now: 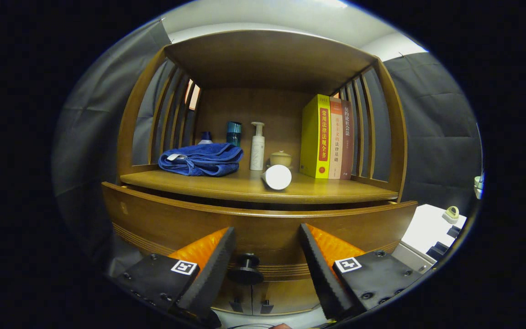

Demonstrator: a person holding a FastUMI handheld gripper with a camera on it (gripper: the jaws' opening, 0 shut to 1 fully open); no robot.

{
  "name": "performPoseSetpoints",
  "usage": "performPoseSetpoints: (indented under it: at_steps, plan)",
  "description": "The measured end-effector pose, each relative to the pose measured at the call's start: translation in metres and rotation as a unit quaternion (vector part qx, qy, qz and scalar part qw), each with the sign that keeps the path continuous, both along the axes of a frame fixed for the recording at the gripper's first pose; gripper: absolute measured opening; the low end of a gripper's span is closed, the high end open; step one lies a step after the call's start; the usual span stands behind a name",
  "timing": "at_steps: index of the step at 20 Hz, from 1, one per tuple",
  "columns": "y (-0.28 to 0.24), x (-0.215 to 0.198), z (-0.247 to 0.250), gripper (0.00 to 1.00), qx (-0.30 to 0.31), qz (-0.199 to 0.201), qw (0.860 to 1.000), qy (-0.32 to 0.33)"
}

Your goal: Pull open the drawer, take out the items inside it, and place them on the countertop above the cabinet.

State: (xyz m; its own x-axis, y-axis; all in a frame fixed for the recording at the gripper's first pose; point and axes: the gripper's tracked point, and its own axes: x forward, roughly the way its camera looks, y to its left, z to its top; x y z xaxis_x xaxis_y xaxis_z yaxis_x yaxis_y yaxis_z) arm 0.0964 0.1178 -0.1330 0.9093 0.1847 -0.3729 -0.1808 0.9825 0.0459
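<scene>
You are facing a wooden cabinet (pixel 128 119) with slatted sides and a roofed shelf, set against the dark cloth of the booth wall. Its surface (pixel 244 188) carries, from the left, a folded blue towel (pixel 201 159) with a small blue-capped bottle (pixel 205 137) behind it and a dark teal bottle (pixel 234 133) just beside that. Next comes a tall white pump bottle (pixel 257 147), upright near the back. A white cylinder (pixel 277 177) lies on its side close to the front edge, its round end turned toward you, and a small lidded beige jar (pixel 281 158) stands behind it. Further right, three books (pixel 329 137) stand upright together against the right slats, a yellow one on the outside. Off to the right of the cabinet, a white table (pixel 427 226) holds a few small things too small to tell.

Below the surface, the drawer (pixel 162 219) front stands slightly forward, with a dark gap along its top edge. Its round black knob (pixel 246 269) sits low on the front.

Your hand-held gripper (pixel 266 256) is spread wide, fingers well apart and holding nothing. The knob lies between them, nearer the left finger (pixel 210 269) than the right finger (pixel 318 269); I cannot tell whether the left one touches it
</scene>
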Motion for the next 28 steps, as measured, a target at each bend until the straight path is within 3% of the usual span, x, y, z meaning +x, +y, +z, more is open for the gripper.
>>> performPoseSetpoints:
  at_steps: [19,28]
  plan:
    - [0.006,0.034,-0.009,0.98,0.003,-0.012,1.0,0.002]
    - [-0.023,0.029,0.083,0.98,0.03,-0.037,0.997,-0.067]
